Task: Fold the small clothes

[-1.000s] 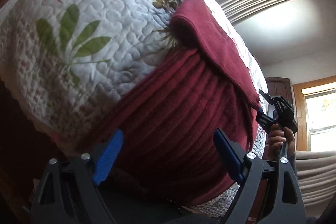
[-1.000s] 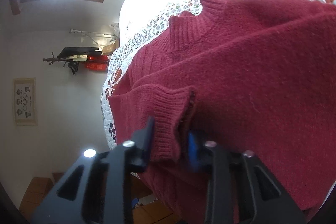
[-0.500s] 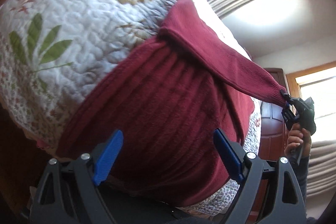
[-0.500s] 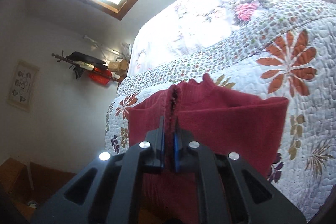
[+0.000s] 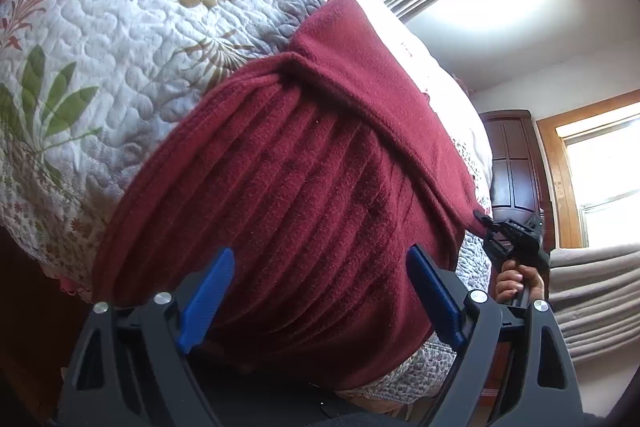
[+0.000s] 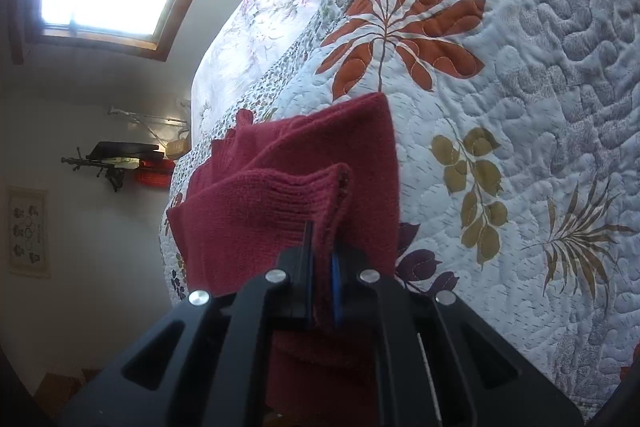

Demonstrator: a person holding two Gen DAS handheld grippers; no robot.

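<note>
So the fuzzy ribbed maroon sweater [image 5: 304,187] is lying on the puffy leaf-print quilt [image 5: 100,39]. Right gripper [image 6: 320,259] is pinching its knitted sleeve cuff [image 6: 304,195] tight; left gripper [image 5: 316,291] is hovering wide open, holding nothing.

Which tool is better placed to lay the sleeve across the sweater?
Probably the right tool: it is shut on the sleeve cuff. The left tool is open over the sweater, gripping nothing.
</note>
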